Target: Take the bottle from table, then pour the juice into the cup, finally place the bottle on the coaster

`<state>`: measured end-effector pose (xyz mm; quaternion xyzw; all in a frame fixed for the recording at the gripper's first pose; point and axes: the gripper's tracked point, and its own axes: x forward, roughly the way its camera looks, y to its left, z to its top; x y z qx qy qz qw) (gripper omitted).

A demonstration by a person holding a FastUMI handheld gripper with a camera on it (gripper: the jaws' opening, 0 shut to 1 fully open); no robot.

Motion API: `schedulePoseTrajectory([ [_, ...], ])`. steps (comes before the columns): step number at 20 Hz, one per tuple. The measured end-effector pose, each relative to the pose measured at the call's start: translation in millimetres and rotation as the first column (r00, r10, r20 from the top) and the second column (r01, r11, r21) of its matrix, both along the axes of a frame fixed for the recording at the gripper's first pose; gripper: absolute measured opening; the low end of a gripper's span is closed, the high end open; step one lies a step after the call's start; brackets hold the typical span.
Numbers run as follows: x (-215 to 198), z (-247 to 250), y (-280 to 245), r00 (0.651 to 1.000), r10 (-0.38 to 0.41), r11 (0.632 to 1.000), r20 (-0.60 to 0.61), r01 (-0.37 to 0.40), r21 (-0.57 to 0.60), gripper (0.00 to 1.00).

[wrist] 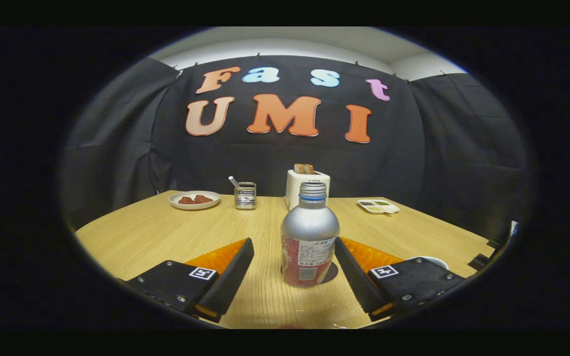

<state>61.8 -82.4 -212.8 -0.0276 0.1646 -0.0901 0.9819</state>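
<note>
Hand-held gripper (292, 262), lower centre of the frame: its two fingers are spread wide, one at lower left, one at lower right, neither pressing on anything. The right finger's inner face lies just beside the bottle's wall; whether it touches cannot be told. The left finger stands clearly apart from it.

Bottle (309, 241): upright on the counter (141, 237), between the fingers and nearer the right one. Its long axis is vertical, crossing the line on which the fingers close. The neck is capped, the body silver with a label around the lower part. A dark round patch shows at its base on the right side; shadow or coaster, it cannot be told.

Cup (431, 260): a white rim shows just behind the right finger, lower right of the frame, largely hidden.

Judgement: the bottle stands squarely in the jaws' path. This fits either a grasp about to close or a release just made; the scene does not settle which.

Beyond, upper centre: a toaster (306, 185), a plate (194, 200), a glass holder (245, 195) and a small tray (378, 205).
</note>
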Motion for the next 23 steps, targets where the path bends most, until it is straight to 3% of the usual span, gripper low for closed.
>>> schedulePoseTrajectory([
  [11, -54.6, 78.1, 59.7, 0.994, 0.031, 0.999, 0.109, -0.033, 0.018, 0.97],
  [15, -89.6, 118.1, 94.3, 0.976, 0.068, 0.994, 0.205, -0.084, 0.068, 0.97],
  [23, -134.1, 135.2, 146.9, 0.952, 0.154, 0.975, 0.266, -0.189, 0.113, 0.97],
])
